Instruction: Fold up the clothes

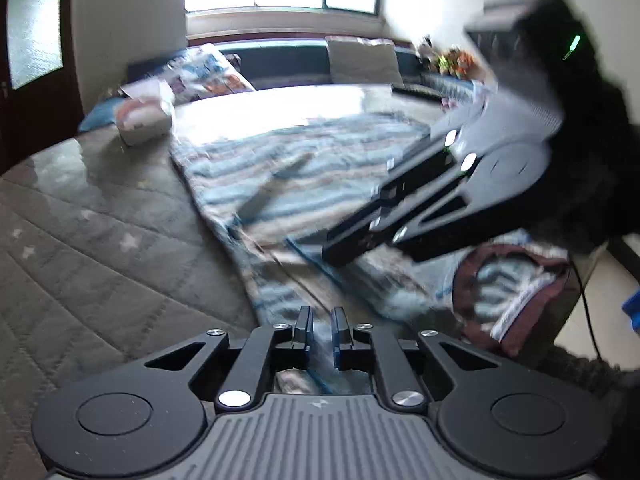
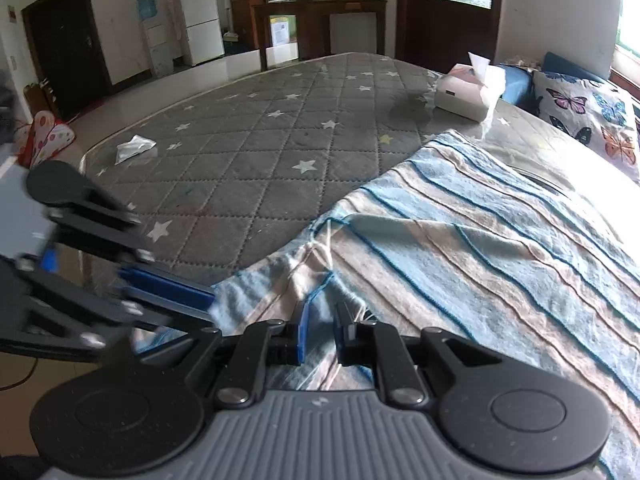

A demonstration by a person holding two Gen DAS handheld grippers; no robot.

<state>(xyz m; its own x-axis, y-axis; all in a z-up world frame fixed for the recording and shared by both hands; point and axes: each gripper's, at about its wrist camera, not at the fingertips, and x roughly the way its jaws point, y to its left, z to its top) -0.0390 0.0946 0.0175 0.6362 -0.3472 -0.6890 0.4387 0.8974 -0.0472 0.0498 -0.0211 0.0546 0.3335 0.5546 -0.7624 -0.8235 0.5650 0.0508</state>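
- Left wrist view: left gripper (image 1: 321,330) has jaws nearly together, clamped on the near edge of the striped cloth (image 1: 304,168); fabric runs up betw. the pads.
- Right wrist view: right gripper (image 2: 323,330) likewise pinches the striped cloth (image 2: 480,240) at its bunched near hem, jaws close together w/ fabric betw. them.
- Cloth lies spread on the bed (image 2: 256,152), far end flat, near end wrinkled; tissue box (image 2: 468,94) sits past it, well apart.
- Step in hand, I'd judge: lift the near edge and carry it over for a fold. Do it well: keep both grips tight, move both grippers together at equal height, keep the hem taut betw. them, lay edge on edge.
- Pose: both grippers angle down toward the bed, side by side; each shows in the other's view.
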